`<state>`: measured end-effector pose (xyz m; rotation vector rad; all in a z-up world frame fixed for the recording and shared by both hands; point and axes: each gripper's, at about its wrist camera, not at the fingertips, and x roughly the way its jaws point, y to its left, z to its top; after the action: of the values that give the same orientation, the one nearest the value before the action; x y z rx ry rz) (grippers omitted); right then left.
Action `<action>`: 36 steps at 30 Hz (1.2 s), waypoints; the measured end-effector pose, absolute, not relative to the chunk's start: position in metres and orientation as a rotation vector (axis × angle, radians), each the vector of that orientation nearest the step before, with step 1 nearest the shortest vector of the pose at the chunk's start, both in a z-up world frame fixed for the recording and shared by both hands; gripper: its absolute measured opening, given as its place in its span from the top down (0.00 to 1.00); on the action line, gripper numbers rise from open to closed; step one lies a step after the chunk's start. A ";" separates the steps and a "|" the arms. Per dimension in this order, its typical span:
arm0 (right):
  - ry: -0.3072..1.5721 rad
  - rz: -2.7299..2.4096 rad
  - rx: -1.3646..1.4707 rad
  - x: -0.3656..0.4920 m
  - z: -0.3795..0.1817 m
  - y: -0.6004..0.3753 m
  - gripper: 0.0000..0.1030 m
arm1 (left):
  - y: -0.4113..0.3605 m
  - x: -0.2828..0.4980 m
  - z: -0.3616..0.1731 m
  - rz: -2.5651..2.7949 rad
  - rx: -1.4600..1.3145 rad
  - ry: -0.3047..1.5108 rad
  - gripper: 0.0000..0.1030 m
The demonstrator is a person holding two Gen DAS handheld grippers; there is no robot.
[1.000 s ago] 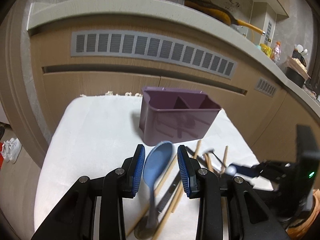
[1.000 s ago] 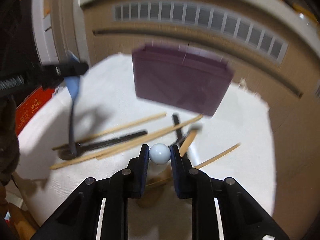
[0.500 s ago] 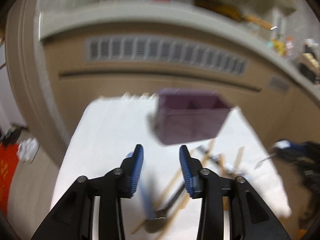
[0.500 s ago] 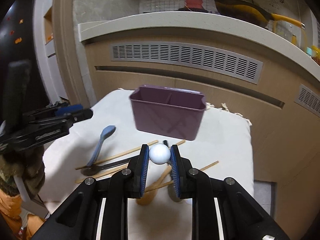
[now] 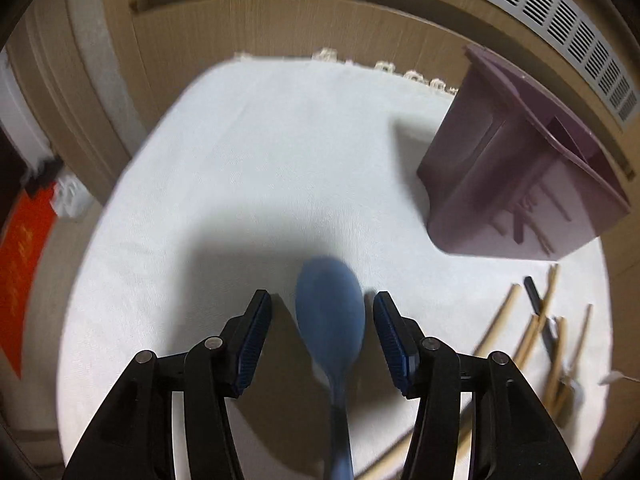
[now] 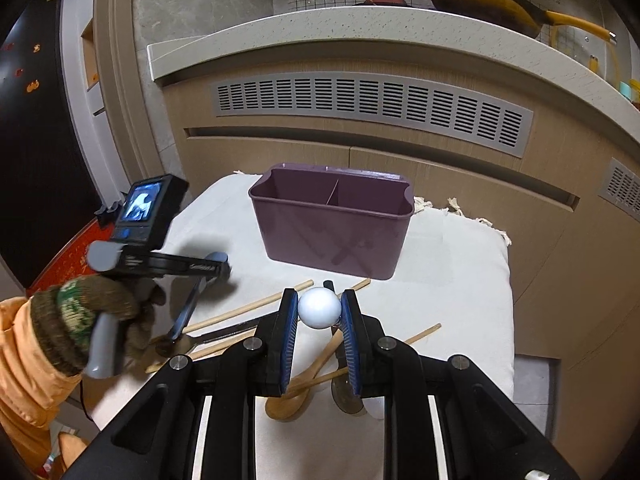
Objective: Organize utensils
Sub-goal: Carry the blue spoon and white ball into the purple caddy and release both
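- Cabinets [image 6: 460,184] of tan wood with a grey vent strip [image 6: 372,110] fill the upper frame of the right view, under a pale counter [image 6: 360,28] carrying a pan [image 6: 492,4].
- The cloth [image 5: 248,168], white and fringed at its far edge, covers the work surface; its left half in the left view lies bare, broad open room up to the rounded edge.
- The bin [image 6: 332,224], purple with a centre divider and two compartments, stands upright mid-frame in the right view, long axis across the frame, mouth up.
- The left gripper [image 5: 322,332] has its fingers spread wide; the blue spoon [image 5: 332,320] lies between them, bowl toward the frame's centre, handle running to the bottom edge. Whether the pads touch it, I cannot tell.
- The right gripper [image 6: 319,312] pinches a white ball [image 6: 319,307] at lower centre, well above the cloth.
- Chopsticks [image 5: 500,320] lie scattered at the right in the left view, mostly pointing toward the bin, near it but apart.
- A wooden spoon [image 6: 296,396] lies under the right gripper, bowl nearest the camera.
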<state>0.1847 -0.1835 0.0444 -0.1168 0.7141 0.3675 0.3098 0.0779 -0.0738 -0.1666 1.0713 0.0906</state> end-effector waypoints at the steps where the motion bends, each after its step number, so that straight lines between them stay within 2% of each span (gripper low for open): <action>1: 0.720 0.370 -0.117 0.184 0.043 -0.185 0.80 | 0.076 0.309 -0.073 0.084 -0.157 1.063 0.65; 7: 0.746 0.376 -0.094 0.178 0.042 -0.196 0.80 | 0.056 0.265 -0.042 -0.039 -0.153 0.922 0.66; 13: 0.738 0.411 -0.061 0.168 0.058 -0.201 0.80 | 0.021 0.201 0.036 -0.202 -0.132 0.704 0.66; 20: 0.552 0.430 -0.050 0.172 0.148 -0.197 0.80 | 0.001 0.179 0.167 -0.255 -0.082 0.323 0.66; 24: 0.454 0.418 -0.036 0.203 0.208 -0.193 0.80 | 0.001 0.190 0.219 -0.218 -0.066 0.080 0.66; 29: 0.391 0.439 0.007 0.246 0.235 -0.193 0.80 | 0.012 0.239 0.222 -0.196 -0.086 -0.088 0.66; 36: 0.490 0.473 0.077 0.317 0.198 -0.198 0.80 | 0.013 0.319 0.173 -0.204 -0.135 0.017 0.66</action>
<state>0.3166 -0.1977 0.1976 0.0772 0.4897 0.4728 0.3195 0.0127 0.1727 -0.1352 0.0173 -0.2036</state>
